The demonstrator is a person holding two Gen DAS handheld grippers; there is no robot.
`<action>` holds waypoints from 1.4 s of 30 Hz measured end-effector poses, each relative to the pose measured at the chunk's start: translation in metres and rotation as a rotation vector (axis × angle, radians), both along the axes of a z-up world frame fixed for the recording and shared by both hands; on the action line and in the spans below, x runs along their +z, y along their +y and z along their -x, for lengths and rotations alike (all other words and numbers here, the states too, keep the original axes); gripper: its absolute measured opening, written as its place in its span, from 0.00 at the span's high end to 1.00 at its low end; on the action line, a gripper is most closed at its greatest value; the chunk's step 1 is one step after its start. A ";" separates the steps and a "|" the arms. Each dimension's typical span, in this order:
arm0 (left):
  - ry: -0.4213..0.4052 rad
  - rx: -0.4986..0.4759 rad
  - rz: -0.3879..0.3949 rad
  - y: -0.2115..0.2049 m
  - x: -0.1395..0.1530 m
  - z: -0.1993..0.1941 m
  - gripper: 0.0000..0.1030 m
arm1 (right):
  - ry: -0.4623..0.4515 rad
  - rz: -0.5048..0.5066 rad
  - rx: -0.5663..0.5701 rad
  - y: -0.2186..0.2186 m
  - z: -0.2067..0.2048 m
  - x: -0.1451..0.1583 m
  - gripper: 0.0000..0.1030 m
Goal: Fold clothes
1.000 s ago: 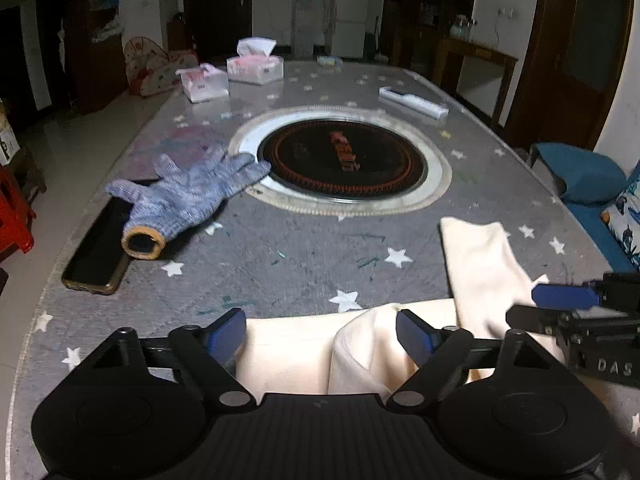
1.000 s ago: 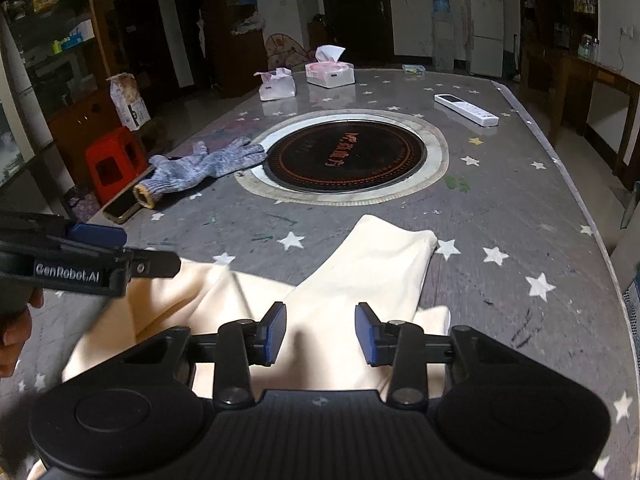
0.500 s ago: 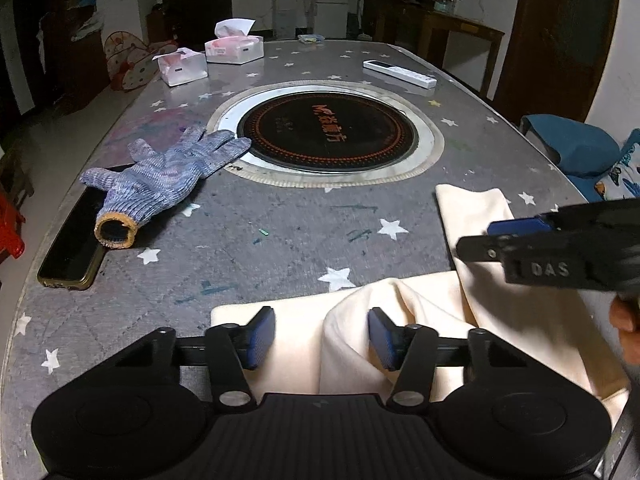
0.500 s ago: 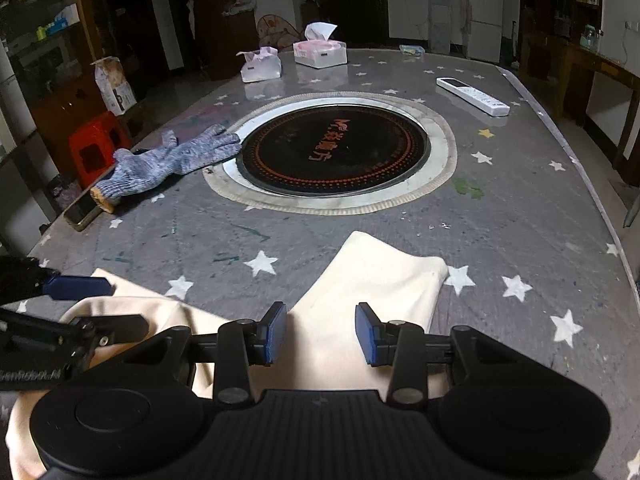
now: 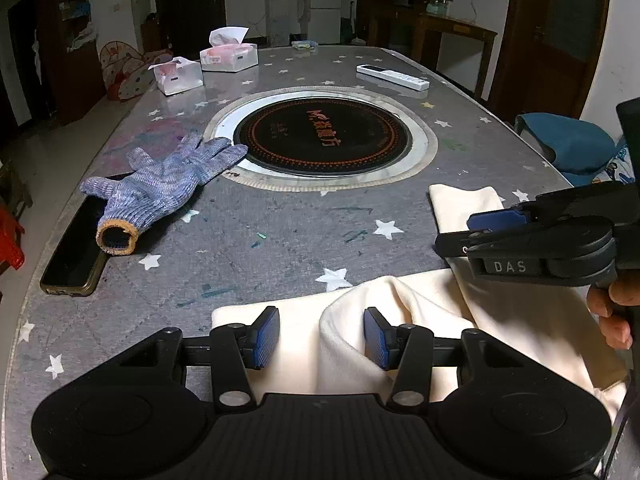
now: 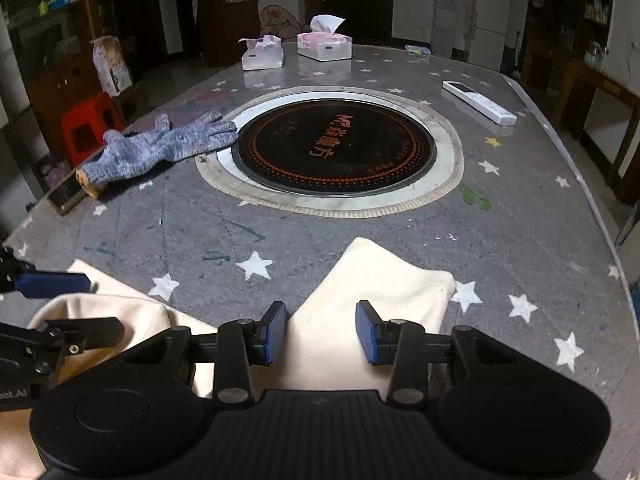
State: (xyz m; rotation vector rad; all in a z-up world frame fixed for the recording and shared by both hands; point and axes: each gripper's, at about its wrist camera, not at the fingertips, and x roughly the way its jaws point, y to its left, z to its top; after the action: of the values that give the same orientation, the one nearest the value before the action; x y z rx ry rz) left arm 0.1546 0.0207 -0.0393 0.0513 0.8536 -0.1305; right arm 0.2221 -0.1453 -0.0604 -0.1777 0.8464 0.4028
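Left wrist view: my left claw [image 5: 322,338] has its blue pads apart, straddling a raised fold of the cream garment [image 5: 400,320] without pinching it. The garment lies at the near edge of the tabletop [image 5: 280,236], a grey cover printed with white stars. One part of it runs away toward the far right, flat on the cover. My right claw [image 5: 456,236] comes in from the right, over that strip; from this side I cannot tell how wide its pads stand. A hand [image 5: 614,308] grips its handle. Further off: a blue knit glove [image 5: 168,184] lying partly on a dark phone [image 5: 70,256], the round black induction hob [image 5: 324,140] set in the middle, two tissue boxes [image 5: 228,56] and a white remote [image 5: 394,77] beyond it.

Right wrist view: right claw [image 6: 321,332] has its pads apart, empty, poised over the cream garment [image 6: 380,292] where the strip reaches out toward the hob [image 6: 334,148]. The left claw [image 6: 72,304] shows at the left edge, pads parted around the bunched fold. Glove [image 6: 160,148] left of the hob, fingertips touching its pale rim; remote [image 6: 478,102] at far right.
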 end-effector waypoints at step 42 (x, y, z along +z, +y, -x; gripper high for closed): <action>-0.093 0.008 0.036 0.008 0.031 0.062 0.94 | -0.298 0.002 -0.089 -0.092 0.129 0.086 0.97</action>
State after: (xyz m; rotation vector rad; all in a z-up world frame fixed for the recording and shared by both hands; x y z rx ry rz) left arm 0.0930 0.0287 -0.0080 0.0198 0.7580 -0.1350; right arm 0.0933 -0.2377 0.0253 -0.1954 0.5591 0.2828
